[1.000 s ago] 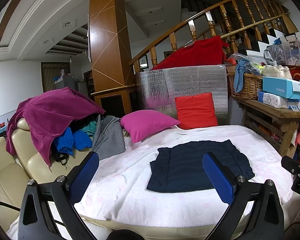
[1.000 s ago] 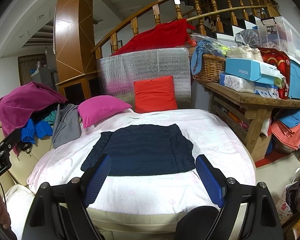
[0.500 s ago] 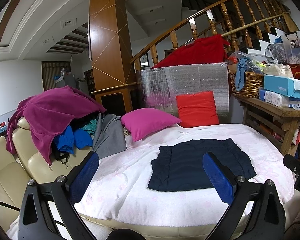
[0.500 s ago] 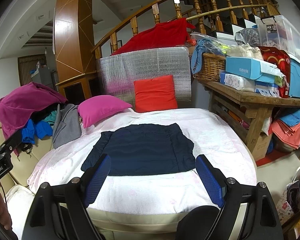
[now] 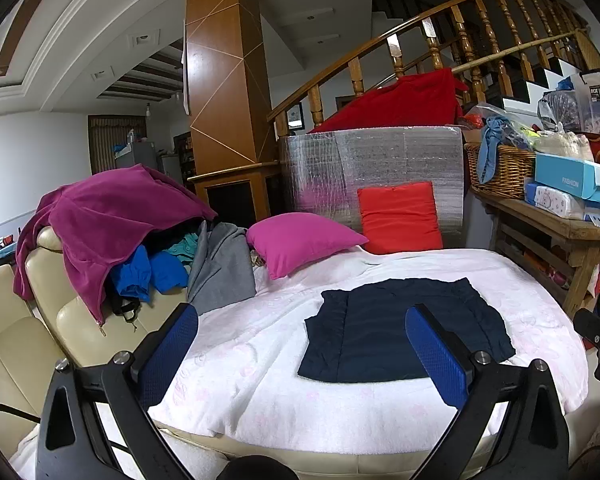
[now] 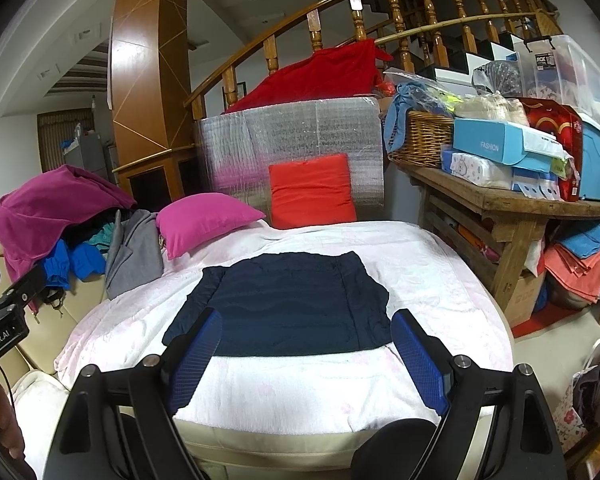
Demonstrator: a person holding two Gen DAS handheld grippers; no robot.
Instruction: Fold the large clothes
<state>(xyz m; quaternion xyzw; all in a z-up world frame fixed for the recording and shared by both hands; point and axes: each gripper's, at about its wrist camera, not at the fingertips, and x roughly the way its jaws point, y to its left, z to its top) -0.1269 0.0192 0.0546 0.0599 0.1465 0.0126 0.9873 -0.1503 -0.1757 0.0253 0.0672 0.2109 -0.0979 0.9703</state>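
1. My left gripper (image 5: 300, 356) has its jaws spread wide, nothing between the blue pads (image 5: 436, 354), touching nothing.
2. My right gripper (image 6: 306, 356) is the same: jaws wide apart, nothing held, pads (image 6: 418, 362) clear of the cloth.
3. Both hover at the near edge of the bed (image 6: 300, 404), pointing slightly down at it.
4. Wicker basket (image 6: 422, 136) on the wooden table (image 6: 512, 204), right side: blue cloth (image 6: 400, 116) draped over its rim, bagged stuff piled in it, can't tell exactly what.
5. Clear bin (image 6: 564, 68) further right on the table; contents blurred.
6. Blue box (image 6: 504, 146) marked FASHION sits beside the basket, on tissue packs (image 6: 480, 170).
7. Navy garment (image 6: 284, 304) lies flat on the white cover, already folded to a rough rectangle, mid-bed.
8. In the right view the garment is just beyond the fingertips, centred between them, near edge just past the pads.
9. In the left view the garment (image 5: 396, 336) sits off to the right, behind the right finger; left finger is over bare cover.
10. Pink pillow (image 5: 300, 240) and red pillow (image 5: 400, 220) lie past the garment; clothes pile (image 5: 112, 228) on the sofa, left.
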